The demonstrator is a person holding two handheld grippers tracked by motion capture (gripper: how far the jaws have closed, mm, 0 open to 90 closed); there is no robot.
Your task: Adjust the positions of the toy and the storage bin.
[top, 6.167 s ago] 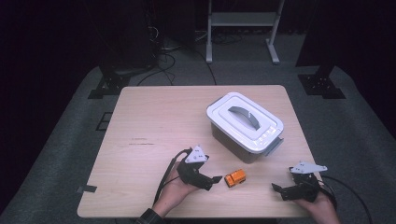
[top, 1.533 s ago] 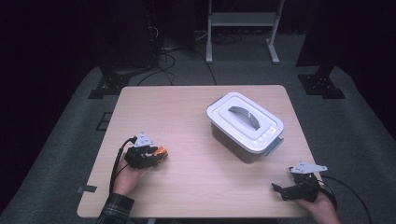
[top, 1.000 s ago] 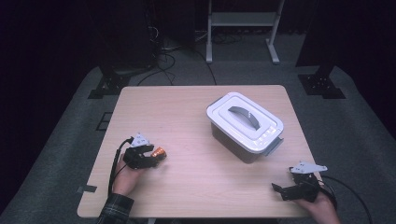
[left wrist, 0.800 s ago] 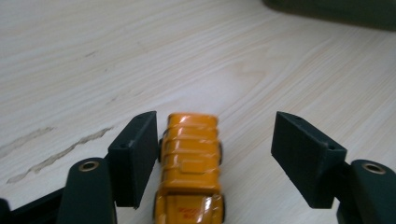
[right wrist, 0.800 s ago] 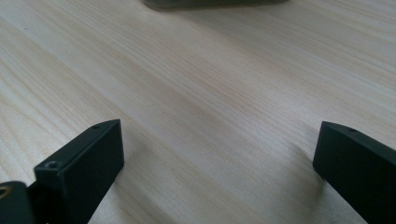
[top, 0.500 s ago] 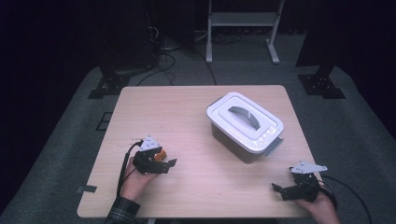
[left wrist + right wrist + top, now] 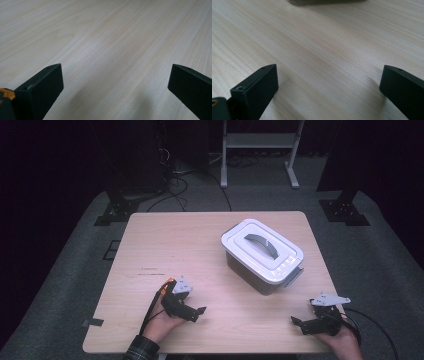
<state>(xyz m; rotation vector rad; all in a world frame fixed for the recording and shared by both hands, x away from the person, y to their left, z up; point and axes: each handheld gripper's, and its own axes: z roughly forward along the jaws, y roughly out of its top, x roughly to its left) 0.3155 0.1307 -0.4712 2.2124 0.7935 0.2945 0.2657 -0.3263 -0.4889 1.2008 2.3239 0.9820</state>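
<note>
We find the white lidded plastic box (image 7: pixel 262 255) on the wooden table (image 7: pixel 165 240), right of centre, with our two grippers near the near edge, left (image 7: pixel 192 312) and right (image 7: pixel 299 324).

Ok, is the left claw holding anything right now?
No, in the left gripper view the left claw stands wide open with bare table between its jaws.

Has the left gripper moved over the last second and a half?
Yes. The left gripper has shifted toward the table's near edge and rightward, closer to the lidded box; its jaws have just been opening, nothing between them.
</note>
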